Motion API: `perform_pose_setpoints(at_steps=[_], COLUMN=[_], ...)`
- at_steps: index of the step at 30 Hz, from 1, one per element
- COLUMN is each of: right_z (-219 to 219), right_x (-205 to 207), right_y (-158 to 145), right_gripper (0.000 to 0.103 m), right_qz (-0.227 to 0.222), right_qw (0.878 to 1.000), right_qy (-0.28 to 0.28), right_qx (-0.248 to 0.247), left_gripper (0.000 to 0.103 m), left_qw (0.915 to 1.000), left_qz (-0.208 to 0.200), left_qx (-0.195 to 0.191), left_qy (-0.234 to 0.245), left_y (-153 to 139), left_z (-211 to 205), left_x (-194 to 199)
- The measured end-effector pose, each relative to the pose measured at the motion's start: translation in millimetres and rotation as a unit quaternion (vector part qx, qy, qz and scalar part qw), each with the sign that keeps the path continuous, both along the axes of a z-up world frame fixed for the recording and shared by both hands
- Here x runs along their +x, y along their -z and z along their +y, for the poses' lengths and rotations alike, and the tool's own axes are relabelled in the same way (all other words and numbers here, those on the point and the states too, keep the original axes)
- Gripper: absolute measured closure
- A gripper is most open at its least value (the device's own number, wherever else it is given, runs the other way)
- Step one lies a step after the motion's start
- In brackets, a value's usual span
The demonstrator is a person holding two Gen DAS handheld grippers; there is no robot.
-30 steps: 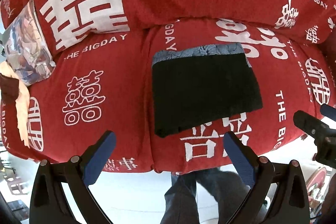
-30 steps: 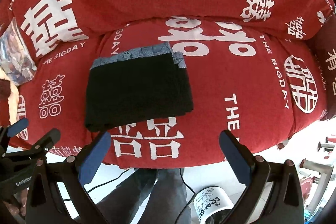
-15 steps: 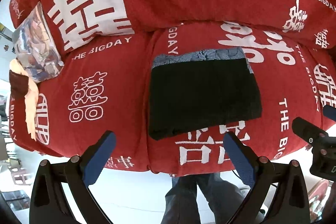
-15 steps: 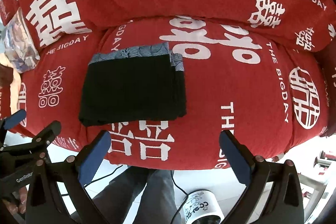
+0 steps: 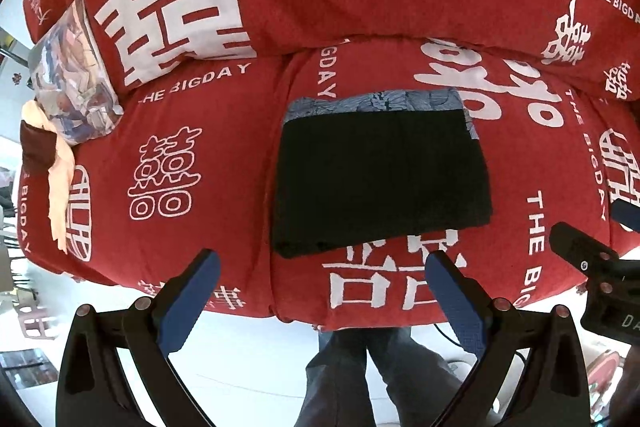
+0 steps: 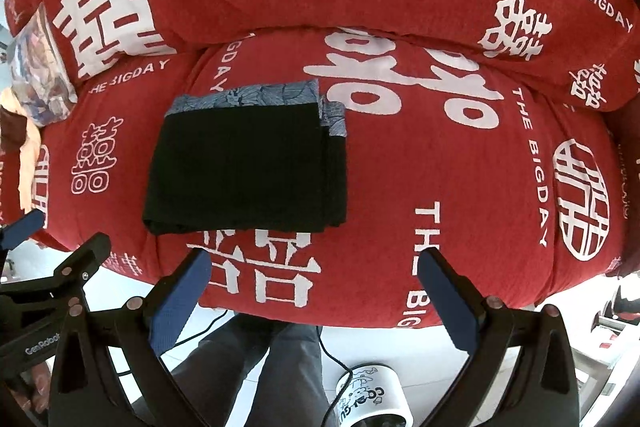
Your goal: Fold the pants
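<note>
We saw the black pants (image 5: 382,179) lying folded into a flat rectangle on the seat cushion of the red sofa cover (image 5: 208,155), with a blue patterned band (image 5: 376,103) showing along their far edge. In the right wrist view the folded pants (image 6: 244,167) lay left of centre on the same cushion. Our left gripper (image 5: 320,291) stood wide open and held nothing; its blue pads (image 5: 190,301) were above the front edge of the sofa, apart from the pants. Our right gripper (image 6: 312,291) was also wide open and empty, near the front edge. A printed pillow (image 5: 72,75) leaned at the left end of the sofa. Below, a person's legs in grey trousers (image 6: 276,371) stood on the floor, and a white mug (image 6: 372,403) was beside them.
</note>
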State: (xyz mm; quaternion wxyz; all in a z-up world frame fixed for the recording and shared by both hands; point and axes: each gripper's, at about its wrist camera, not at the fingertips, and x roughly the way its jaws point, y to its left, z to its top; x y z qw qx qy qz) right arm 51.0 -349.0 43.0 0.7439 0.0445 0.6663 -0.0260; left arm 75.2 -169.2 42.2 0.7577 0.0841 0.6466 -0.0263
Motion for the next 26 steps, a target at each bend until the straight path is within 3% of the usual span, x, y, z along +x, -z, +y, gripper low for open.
perform_pose_setpoints(at_steps=[6,26], right_z=[-5,-4], right_x=[0,8], right_y=[1,9], right_gripper=[0.0,0.0], right_qz=[-0.002,0.005], right_qw=[1.0,1.0], right_qy=[-0.003,-0.018], right_qx=[0.0,0.01], left_gripper=[0.001,0.001], left_qw=[0.9998,0.9997], left_qz=[0.002,0.013], left_qx=[0.014,0.002], left_qy=[0.012,-0.021], left_y=[4,10], left_z=[-12,-5], left_x=[-1,4])
